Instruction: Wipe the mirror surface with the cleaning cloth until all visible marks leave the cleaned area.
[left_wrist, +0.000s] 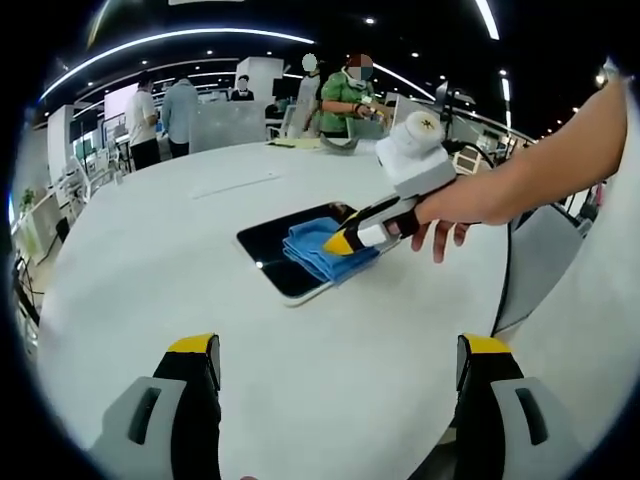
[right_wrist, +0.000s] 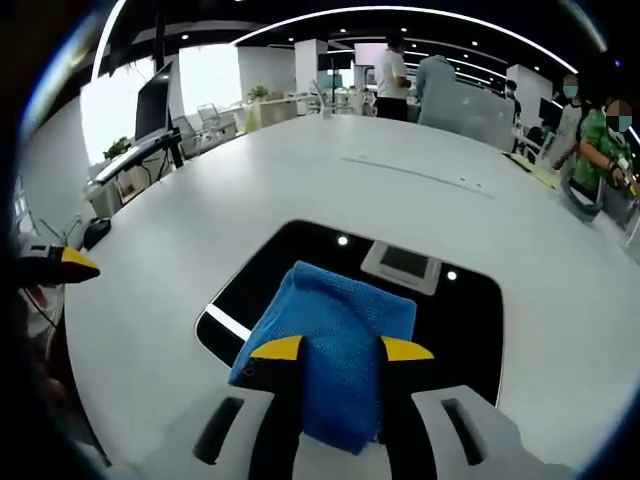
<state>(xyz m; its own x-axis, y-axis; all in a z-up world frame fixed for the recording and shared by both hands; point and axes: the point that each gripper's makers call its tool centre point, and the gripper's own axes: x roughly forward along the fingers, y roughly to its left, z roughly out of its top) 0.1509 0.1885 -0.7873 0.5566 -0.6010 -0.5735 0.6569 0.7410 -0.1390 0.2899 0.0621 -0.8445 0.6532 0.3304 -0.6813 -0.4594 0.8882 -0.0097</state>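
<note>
A dark rectangular mirror (left_wrist: 268, 252) (right_wrist: 290, 255) lies flat on the round white table (left_wrist: 150, 250) (right_wrist: 300, 170). It reflects ceiling lights. A folded blue cleaning cloth (left_wrist: 315, 248) (right_wrist: 335, 330) rests on the mirror's near half. My right gripper (right_wrist: 342, 350) (left_wrist: 345, 243), held by a person's hand (left_wrist: 450, 210), is shut on the cloth and presses it onto the glass. My left gripper (left_wrist: 340, 350) hovers open over bare table, well short of the mirror, with nothing between its yellow-tipped jaws. One of its tips (right_wrist: 72, 263) pokes in at the left of the right gripper view.
Several people (left_wrist: 350, 95) stand at the table's far side, beside papers (left_wrist: 295, 143) on the table. A grey chair (left_wrist: 550, 250) stands past the table edge on the right. A monitor (right_wrist: 155, 100) and desks stand beyond the table.
</note>
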